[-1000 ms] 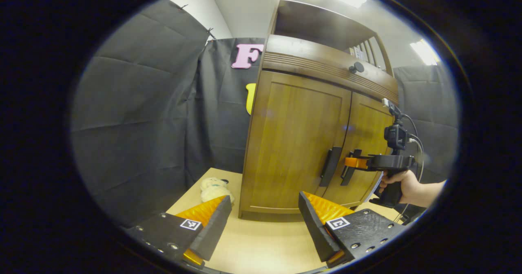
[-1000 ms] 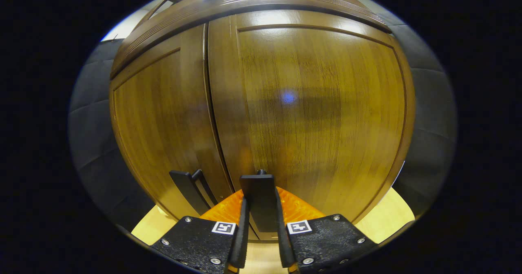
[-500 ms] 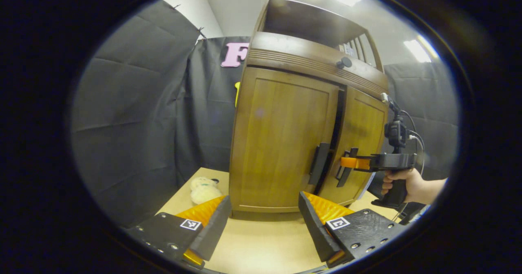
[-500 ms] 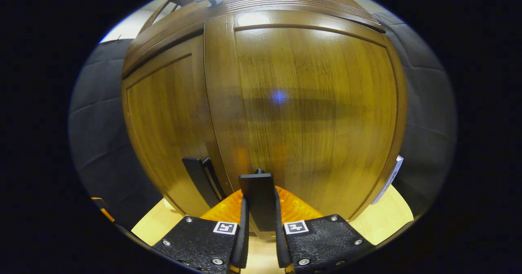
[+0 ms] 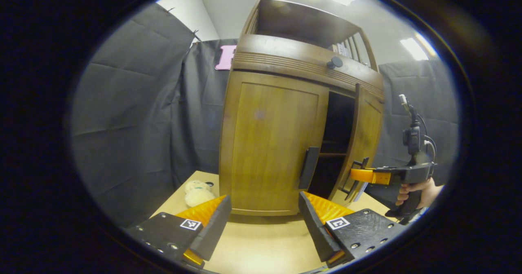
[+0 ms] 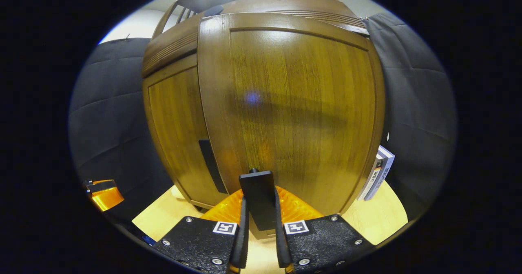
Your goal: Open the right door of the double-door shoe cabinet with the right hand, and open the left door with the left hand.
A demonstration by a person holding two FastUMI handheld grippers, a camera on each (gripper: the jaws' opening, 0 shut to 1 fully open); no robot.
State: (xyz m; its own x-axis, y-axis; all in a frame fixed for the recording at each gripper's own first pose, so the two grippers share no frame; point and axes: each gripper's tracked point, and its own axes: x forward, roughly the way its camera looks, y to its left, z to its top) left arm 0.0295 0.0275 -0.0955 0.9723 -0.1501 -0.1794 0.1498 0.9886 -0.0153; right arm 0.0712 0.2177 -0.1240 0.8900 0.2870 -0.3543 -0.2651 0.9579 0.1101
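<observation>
Right gripper view: right hand-held gripper clamps the right door's handle, door ajar

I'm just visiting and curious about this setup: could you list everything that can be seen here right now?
Shoe cabinet: one, brown wood, on the table.
Right door: one, brown, swung partly open.
Left door: one, brown, shut.
Right door handle: one, black, between the right gripper's fingers.
Left door handle: one, black, free.
Knob: one, dark, above the doors.
Plush toy: one, cream, left of the cabinet.
Books: a few, pale, beside the cabinet.
Table: one, light wood.
Right gripper: shut on the handle.
Left gripper: open, short of the cabinet.
Hand: one, holding the right gripper.
</observation>
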